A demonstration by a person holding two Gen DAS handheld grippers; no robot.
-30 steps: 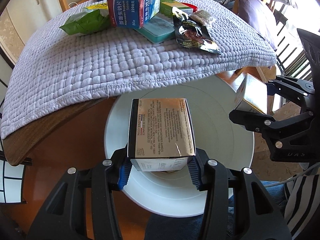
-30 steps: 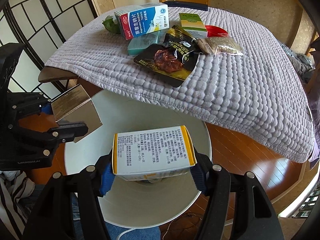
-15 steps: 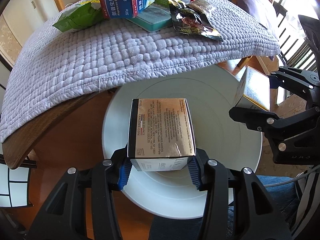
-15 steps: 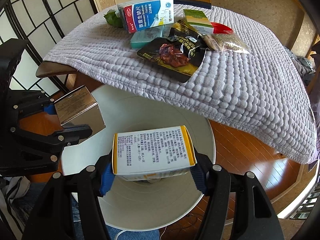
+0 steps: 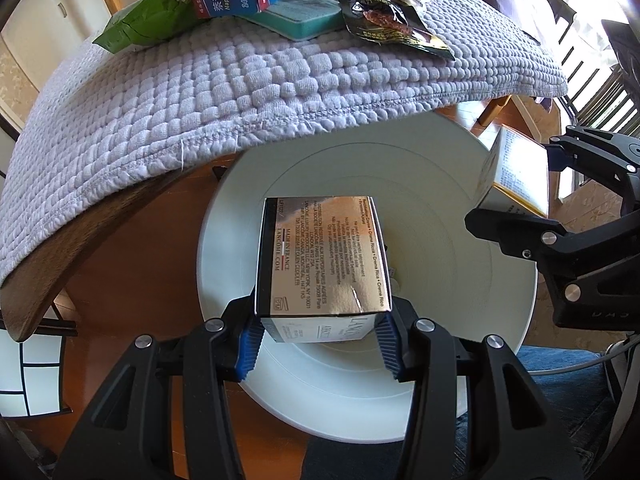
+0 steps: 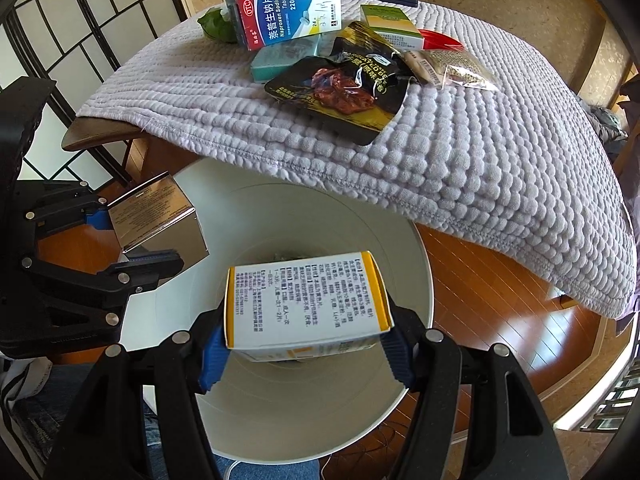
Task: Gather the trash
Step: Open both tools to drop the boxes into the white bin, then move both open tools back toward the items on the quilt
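My left gripper (image 5: 318,344) is shut on a shiny gold and black cosmetics box (image 5: 320,256), held over the mouth of a white round bin (image 5: 460,320). My right gripper (image 6: 306,354) is shut on a white and yellow medicine box (image 6: 306,300), also above the white bin (image 6: 280,420). Each gripper shows in the other's view: the right gripper (image 5: 516,204) with its medicine box (image 5: 516,172) at the right edge, the left gripper (image 6: 136,240) with the mirror-like box (image 6: 156,216) at the left edge.
A table draped in a grey quilted cloth (image 5: 224,80) overhangs the bin's far side. On it lie a blue and white tablet box (image 6: 288,12), a teal box (image 6: 280,56), a black snack pouch (image 6: 340,84), a green bag (image 5: 140,24) and other wrappers. Wood floor (image 6: 500,304) surrounds the bin.
Both grippers have sunk toward the bin with their boxes; the bin and table edge look larger and nearer. Both grips are unchanged.
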